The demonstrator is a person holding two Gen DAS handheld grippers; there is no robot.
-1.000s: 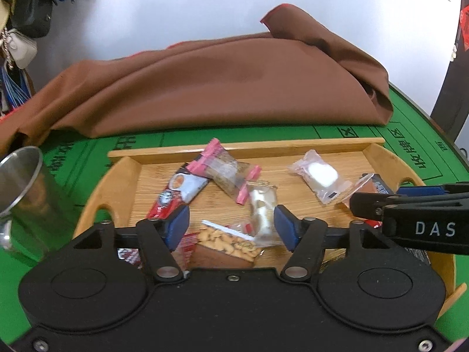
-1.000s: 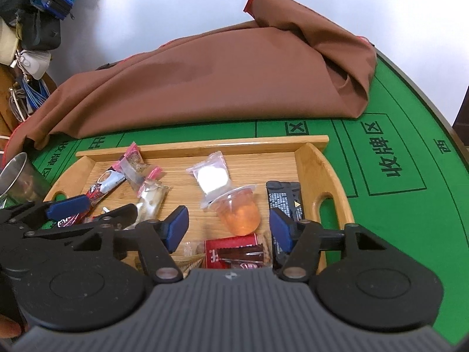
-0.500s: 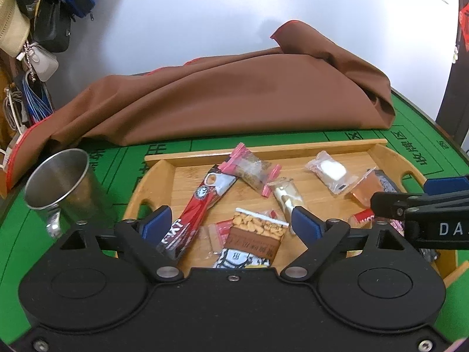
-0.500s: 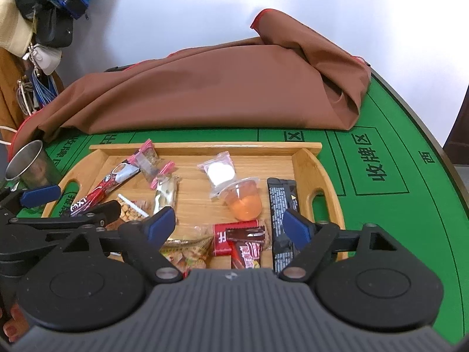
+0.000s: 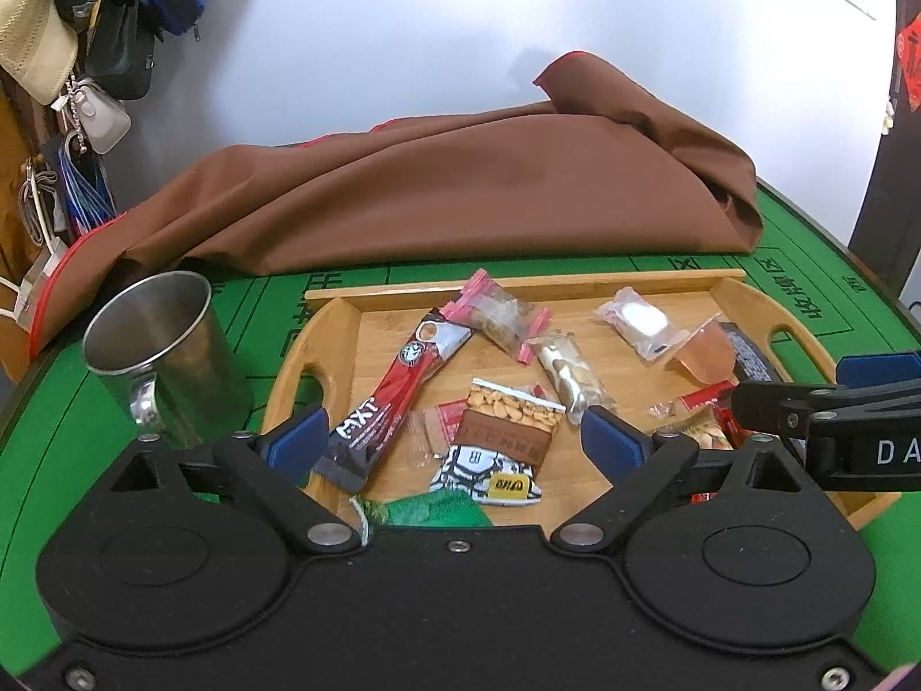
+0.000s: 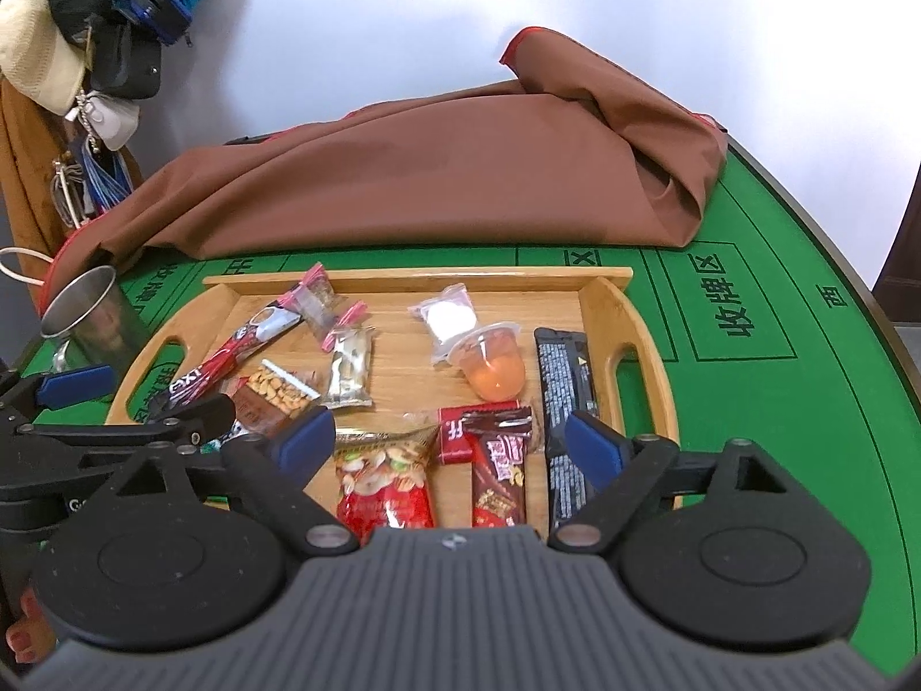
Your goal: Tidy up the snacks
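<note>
Left wrist view: the left gripper (image 5: 455, 440) hangs over the near left part of the wooden tray (image 5: 518, 282), fingers released wide and grasping nothing. Between them lie the peanut packet (image 5: 503, 432) and the red stick sachet (image 5: 397, 391), so either could be the next pick. A steel cup (image 5: 161, 351) stands on the green counter (image 5: 265, 299) just left of the tray, probably a receptacle for sorting.

Right wrist view: the right gripper (image 6: 449, 440) is likewise spread and empty above the tray's near right. A mixed-nut pouch (image 6: 385, 483), chocolate bar (image 6: 498, 466) and black bar (image 6: 564, 397) lie flat nearby; the jelly cup (image 6: 492, 363) sits farther in. Snacks are scattered, unsorted.
</note>
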